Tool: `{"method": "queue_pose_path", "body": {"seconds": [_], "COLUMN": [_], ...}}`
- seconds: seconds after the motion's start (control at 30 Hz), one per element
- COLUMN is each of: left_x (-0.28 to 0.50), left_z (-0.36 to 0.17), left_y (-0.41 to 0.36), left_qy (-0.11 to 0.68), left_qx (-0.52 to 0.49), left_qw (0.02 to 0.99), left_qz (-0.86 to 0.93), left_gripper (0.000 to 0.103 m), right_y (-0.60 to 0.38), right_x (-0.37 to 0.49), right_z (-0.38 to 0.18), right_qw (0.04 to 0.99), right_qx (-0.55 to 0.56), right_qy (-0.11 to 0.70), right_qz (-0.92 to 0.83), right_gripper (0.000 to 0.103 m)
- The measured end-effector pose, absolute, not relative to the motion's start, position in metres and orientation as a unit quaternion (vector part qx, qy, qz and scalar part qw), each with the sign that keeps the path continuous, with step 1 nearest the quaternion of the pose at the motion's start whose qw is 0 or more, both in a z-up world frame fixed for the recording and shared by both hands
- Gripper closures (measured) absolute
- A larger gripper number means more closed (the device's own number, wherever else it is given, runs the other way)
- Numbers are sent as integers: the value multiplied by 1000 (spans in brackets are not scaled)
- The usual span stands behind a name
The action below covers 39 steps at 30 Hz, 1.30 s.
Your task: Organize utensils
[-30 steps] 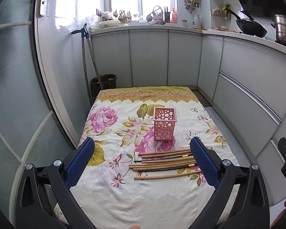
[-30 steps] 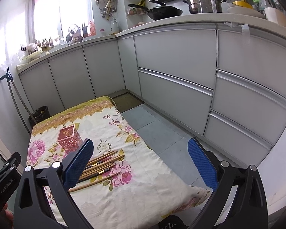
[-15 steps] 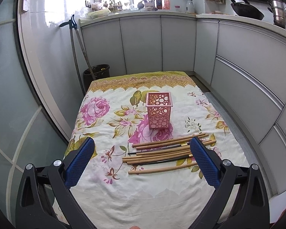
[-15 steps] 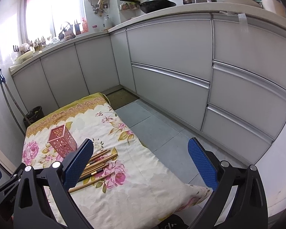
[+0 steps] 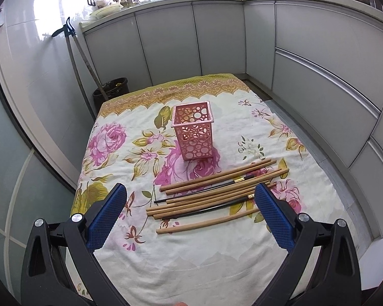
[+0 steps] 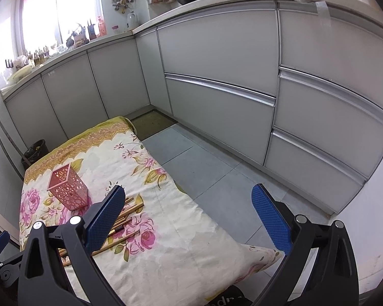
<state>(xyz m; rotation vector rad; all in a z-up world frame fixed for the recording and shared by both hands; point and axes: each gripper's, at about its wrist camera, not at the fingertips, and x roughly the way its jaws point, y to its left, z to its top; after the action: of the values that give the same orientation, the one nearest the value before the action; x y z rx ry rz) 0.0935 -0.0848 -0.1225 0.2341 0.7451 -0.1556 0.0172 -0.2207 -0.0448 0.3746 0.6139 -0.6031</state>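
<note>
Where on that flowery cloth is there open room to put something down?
Open cloth lies near the camera, in front of the chopsticks, along the left side beside the pink holder, and behind the holder up to the gold border. It is crowded just in front of the holder, where the chopsticks lie bunched between the left gripper fingers.

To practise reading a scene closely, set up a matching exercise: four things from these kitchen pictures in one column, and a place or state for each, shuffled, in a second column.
Things
1. pink perforated plastic holder
2. bundle of wooden and black chopsticks
3. black plastic waste bin
4. left gripper

Places or states
A. lying flat on the floral cloth, in front of the holder
B. on the floor beyond the far left corner of the cloth
C. open, holding nothing
D. standing upright on the cloth, nothing seen inside

Pairs: 1-D, 2-A, 3-B, 4-C
</note>
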Motion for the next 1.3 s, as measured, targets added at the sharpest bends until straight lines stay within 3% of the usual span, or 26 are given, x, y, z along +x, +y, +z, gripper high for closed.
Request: {"method": "queue_pose_path", "body": {"seconds": [0.3,1.0,1.3], "left_x": [100,64,48], "left_z": [-128,-71,-57], "left_y": [-88,-42,-28], "left_qy": [363,305,294], "left_qx": [99,26,23], "left_qw": [924,951,955], "left_qz": [-73,-32,-19], "left_gripper": [7,7,7], "right_y": [-229,-166,-157], "right_x": [24,21,5], "right_z": [-53,-28,-9], "right_qw": [885,898,905], "right_qx": [183,59,61], "right_qy": [307,302,281], "right_qz": [-299,-314,-312], "right_gripper": [7,7,7]}}
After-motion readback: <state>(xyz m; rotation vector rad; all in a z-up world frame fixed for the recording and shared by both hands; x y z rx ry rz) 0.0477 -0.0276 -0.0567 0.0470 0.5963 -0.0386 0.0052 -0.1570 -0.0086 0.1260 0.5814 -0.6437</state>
